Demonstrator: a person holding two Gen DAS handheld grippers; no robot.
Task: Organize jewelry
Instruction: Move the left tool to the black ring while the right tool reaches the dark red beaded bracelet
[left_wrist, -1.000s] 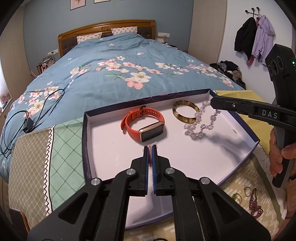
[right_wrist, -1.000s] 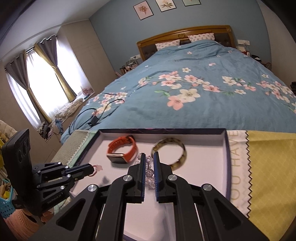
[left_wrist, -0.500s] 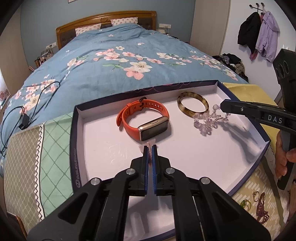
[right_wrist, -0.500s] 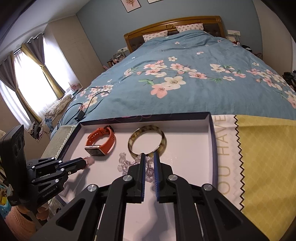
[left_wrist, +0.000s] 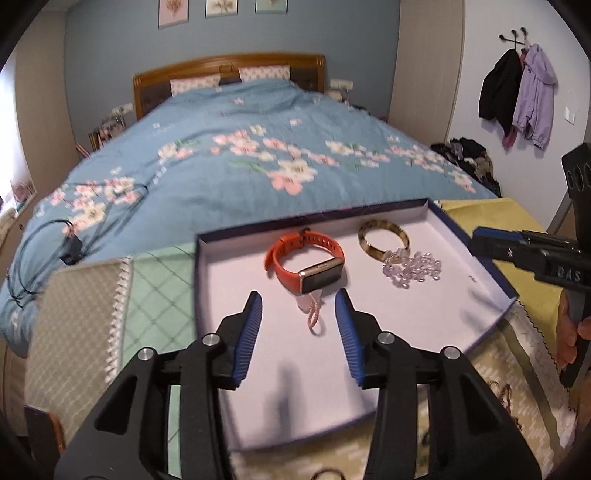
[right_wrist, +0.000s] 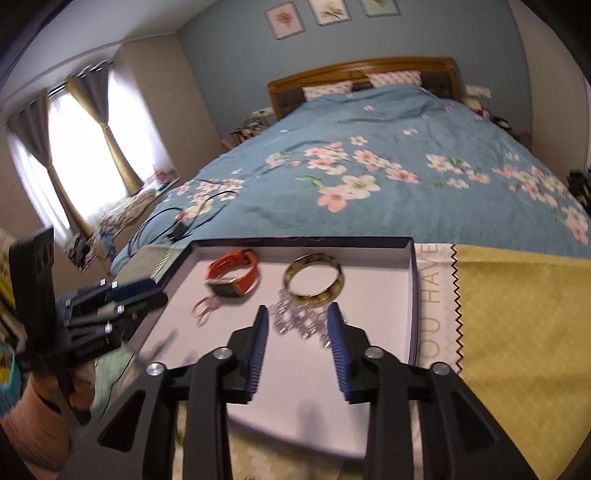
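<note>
Our left tool is spread wide over the tray, with a small pink ring lying loose on the tray floor between its fingers. Our right tool is spread too, above the clear bead bracelet, which touches the amber bangle beside the orange watch.

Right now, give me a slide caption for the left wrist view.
Open left gripper above a pink ring charm in the tray, beside orange watch, bangle and crystal beads.
</note>
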